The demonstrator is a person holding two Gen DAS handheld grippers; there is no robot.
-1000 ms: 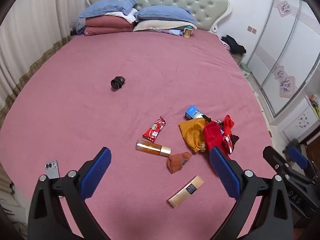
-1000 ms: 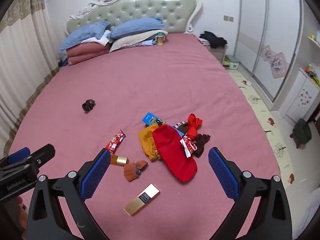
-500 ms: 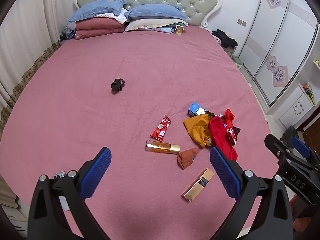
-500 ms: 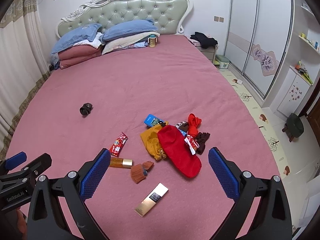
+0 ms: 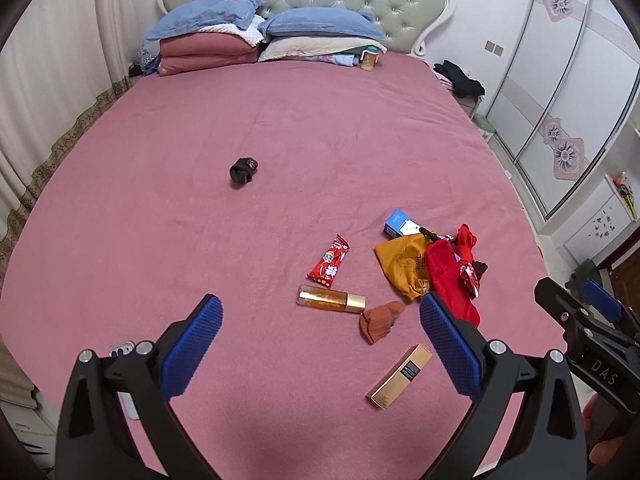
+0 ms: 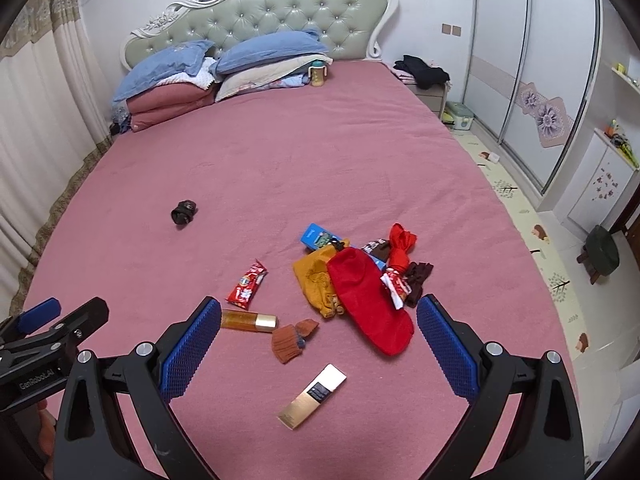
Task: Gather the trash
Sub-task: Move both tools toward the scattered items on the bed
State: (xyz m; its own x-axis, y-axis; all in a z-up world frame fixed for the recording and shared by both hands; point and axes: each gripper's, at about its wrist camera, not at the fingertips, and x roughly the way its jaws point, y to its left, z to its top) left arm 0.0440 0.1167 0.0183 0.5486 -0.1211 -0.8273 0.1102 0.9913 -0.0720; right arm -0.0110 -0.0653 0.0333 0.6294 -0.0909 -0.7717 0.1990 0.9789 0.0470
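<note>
Litter lies on the pink bed (image 5: 320, 128) near its foot: a red snack wrapper (image 5: 329, 265) (image 6: 247, 283), an amber bottle with a gold cap (image 5: 331, 298) (image 6: 249, 320), a gold box (image 5: 400, 376) (image 6: 312, 395), a blue packet (image 5: 398, 223) (image 6: 318, 236), a small red wrapper (image 6: 395, 285), and a heap of red and orange cloth (image 5: 424, 272) (image 6: 352, 292). My left gripper (image 5: 320, 344) and right gripper (image 6: 318, 346) are both open and empty, held above the foot of the bed.
A brown sock (image 5: 380, 318) lies by the bottle. A dark rolled sock (image 5: 243, 169) lies mid-bed. A phone (image 5: 120, 348) is at the bed's left edge. Pillows (image 5: 260, 36) and a cup (image 5: 369, 57) are at the headboard. A wardrobe (image 6: 532, 80) and a stool (image 6: 602, 255) stand on the right.
Both grippers have drawn back and risen, so the litter sits farther off and more of the bed and room shows. Both stayed open. No object moved.
</note>
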